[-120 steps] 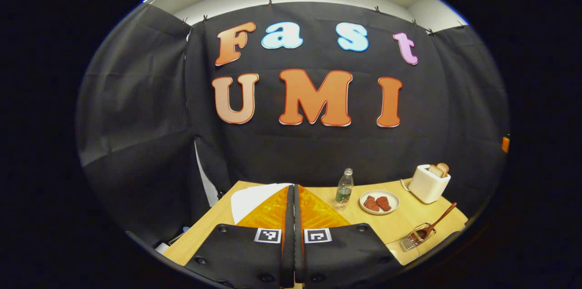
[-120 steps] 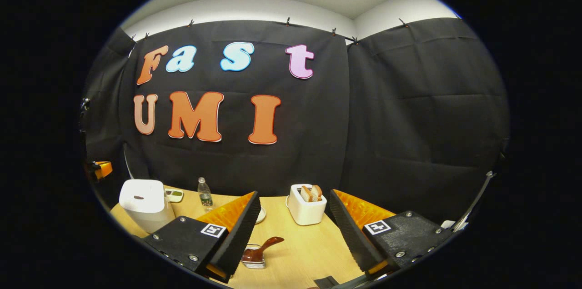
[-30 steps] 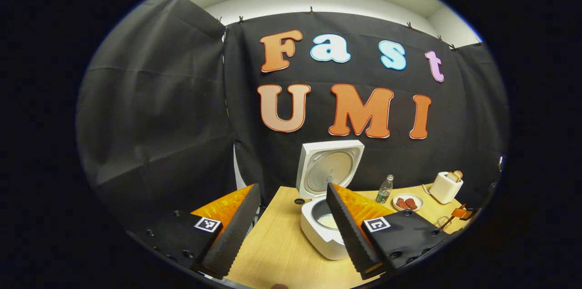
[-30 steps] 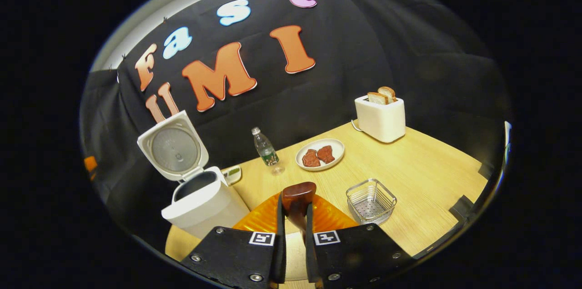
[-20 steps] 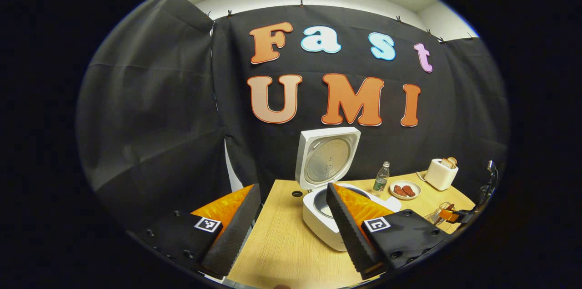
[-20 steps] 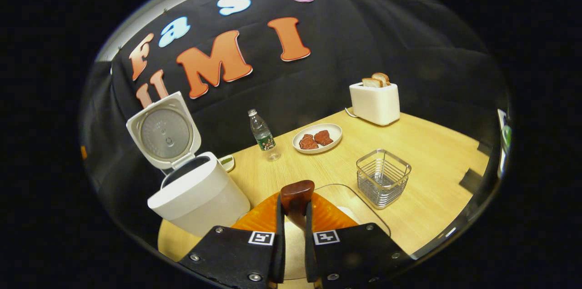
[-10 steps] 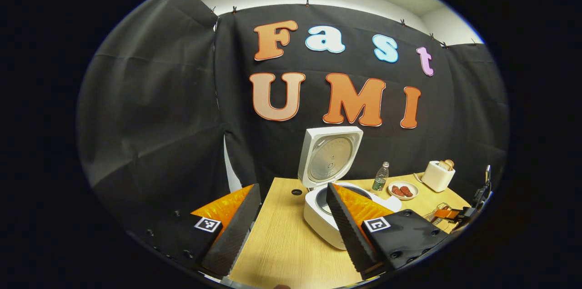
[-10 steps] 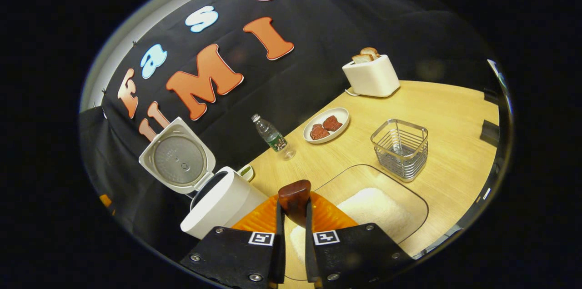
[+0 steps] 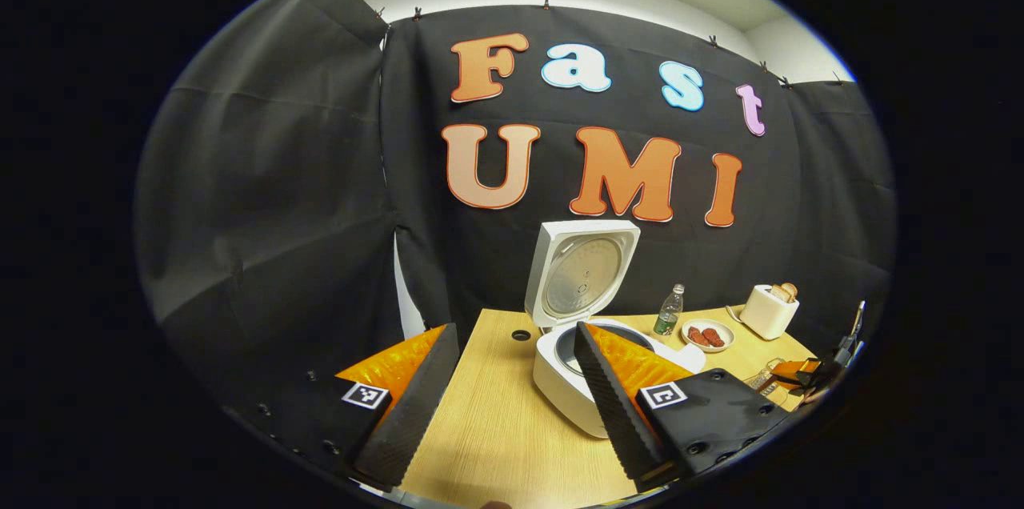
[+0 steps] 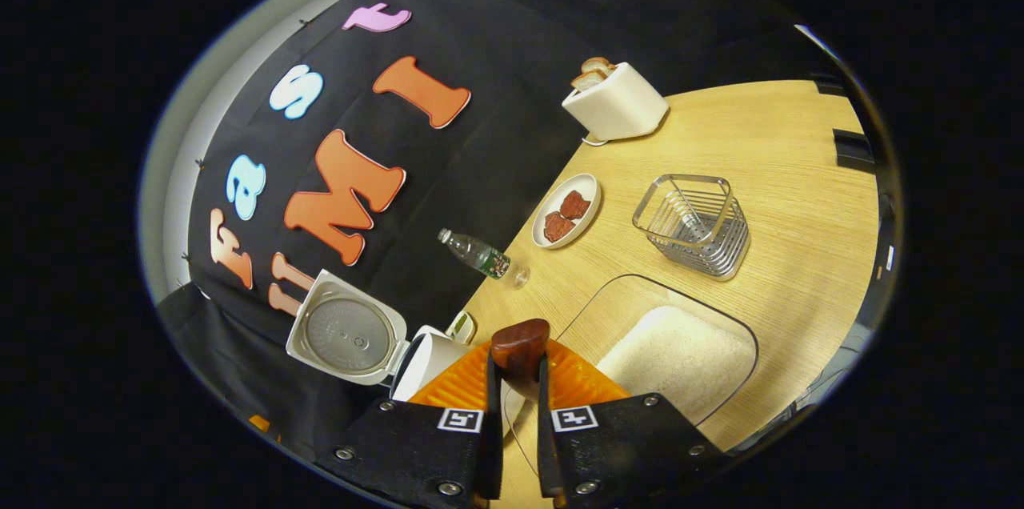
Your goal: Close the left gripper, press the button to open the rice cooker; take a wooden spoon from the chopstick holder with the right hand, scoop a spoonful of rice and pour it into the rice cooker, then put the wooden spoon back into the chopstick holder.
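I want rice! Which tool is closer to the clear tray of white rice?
Right. The right tool, holding the brown wooden spoon, hangs beside the tray; the left tool faces the open white rice cooker.

tongs point(image 10: 518, 421) clamped on wooden spoon point(image 10: 520, 349) | above rice tray point(image 10: 676, 357)

Both views are evenly lit from overhead, the pale ceiling strip brightest and the dark cloth wall soaking up light. The surface point(image 10: 768, 149) shows soft, short shadows and no harsh glare. Fisheye bending curves the surface's edges strongly; focus stays sharp, without motion blur.
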